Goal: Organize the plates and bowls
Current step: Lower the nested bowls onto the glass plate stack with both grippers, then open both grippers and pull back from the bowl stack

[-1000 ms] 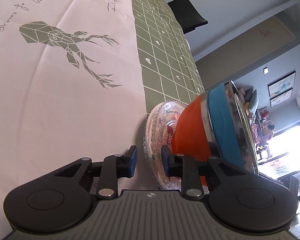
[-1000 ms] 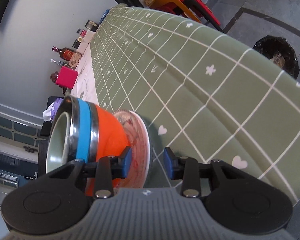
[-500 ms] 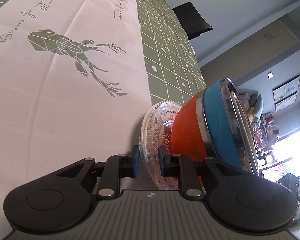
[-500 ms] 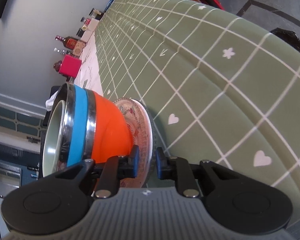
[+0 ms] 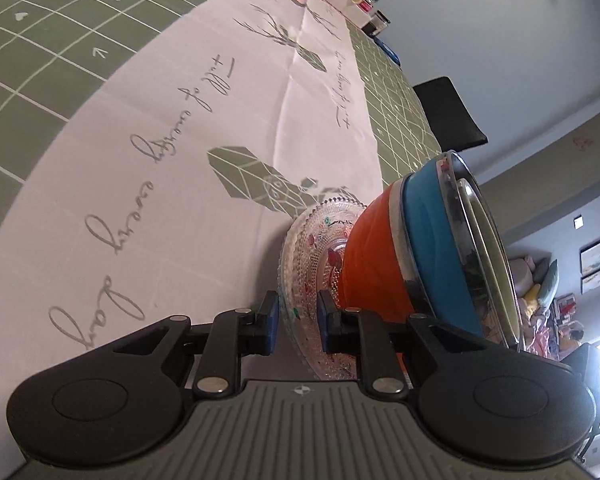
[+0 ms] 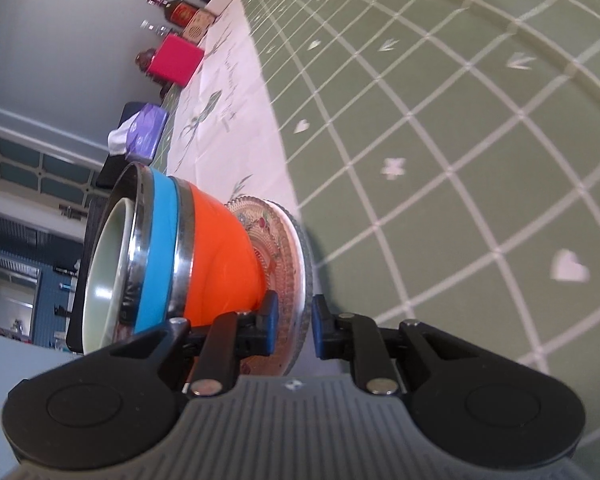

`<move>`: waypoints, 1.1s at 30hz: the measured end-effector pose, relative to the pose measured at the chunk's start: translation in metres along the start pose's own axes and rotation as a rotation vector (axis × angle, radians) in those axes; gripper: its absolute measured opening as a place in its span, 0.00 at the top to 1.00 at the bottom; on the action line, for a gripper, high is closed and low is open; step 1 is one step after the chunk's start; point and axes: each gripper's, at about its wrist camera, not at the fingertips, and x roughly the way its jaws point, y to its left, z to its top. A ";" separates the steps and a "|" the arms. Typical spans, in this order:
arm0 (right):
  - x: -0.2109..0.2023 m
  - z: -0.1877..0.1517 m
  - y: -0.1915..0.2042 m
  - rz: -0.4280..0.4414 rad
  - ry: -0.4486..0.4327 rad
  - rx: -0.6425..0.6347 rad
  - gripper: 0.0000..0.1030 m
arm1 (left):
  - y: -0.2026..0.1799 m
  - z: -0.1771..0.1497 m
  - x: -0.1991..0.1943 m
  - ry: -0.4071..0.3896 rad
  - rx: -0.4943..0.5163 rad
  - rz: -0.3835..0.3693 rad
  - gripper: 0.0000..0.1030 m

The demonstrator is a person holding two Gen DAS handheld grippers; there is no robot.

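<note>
Both the left gripper point(image 5: 297, 323) and right gripper point(image 6: 291, 323) are clamped on opposite rim edges of the brittle, slippery pressed-glass plate point(image 5: 314, 248) over the tablecloth, carrying a top-heavy orange-and-blue nested bowl stack point(image 6: 188, 252)

Glass plate point(image 5: 300, 256) under nested bowls: orange bowl point(image 5: 374, 256), blue bowl point(image 5: 432, 220) inside.
</note>
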 end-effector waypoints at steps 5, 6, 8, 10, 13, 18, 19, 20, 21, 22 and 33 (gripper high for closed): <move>0.023 0.010 0.020 -0.010 0.003 -0.056 0.84 | 0.009 0.019 0.001 -0.036 -0.027 0.026 0.79; 0.027 0.013 0.023 -0.010 0.002 -0.060 0.84 | 0.010 0.022 0.002 -0.040 -0.028 0.030 0.79; 0.033 0.016 0.026 -0.009 -0.004 -0.070 0.84 | 0.011 0.028 0.005 -0.049 -0.027 0.036 0.79; 0.037 0.019 0.030 -0.011 -0.010 -0.080 0.84 | 0.012 0.032 0.007 -0.056 -0.029 0.036 0.79; 0.040 0.022 0.031 -0.014 -0.015 -0.086 0.84 | 0.012 0.034 0.009 -0.056 -0.026 0.034 0.79; 0.037 0.021 0.032 -0.021 -0.010 -0.096 0.83 | 0.008 0.031 0.005 -0.067 0.013 0.047 0.78; 0.036 0.021 0.033 -0.027 -0.012 -0.101 0.81 | 0.006 0.030 0.003 -0.074 0.024 0.053 0.78; 0.033 0.020 0.035 -0.042 -0.020 -0.113 0.78 | 0.004 0.029 -0.001 -0.087 0.040 0.063 0.78; 0.029 0.020 0.038 -0.060 -0.034 -0.135 0.76 | 0.001 0.028 -0.005 -0.097 0.060 0.074 0.76; 0.026 0.019 0.041 -0.076 -0.042 -0.155 0.70 | -0.002 0.028 -0.009 -0.110 0.085 0.093 0.71; -0.048 -0.014 0.092 -0.284 -0.253 -0.511 0.42 | -0.071 -0.011 -0.086 -0.363 0.487 0.310 0.39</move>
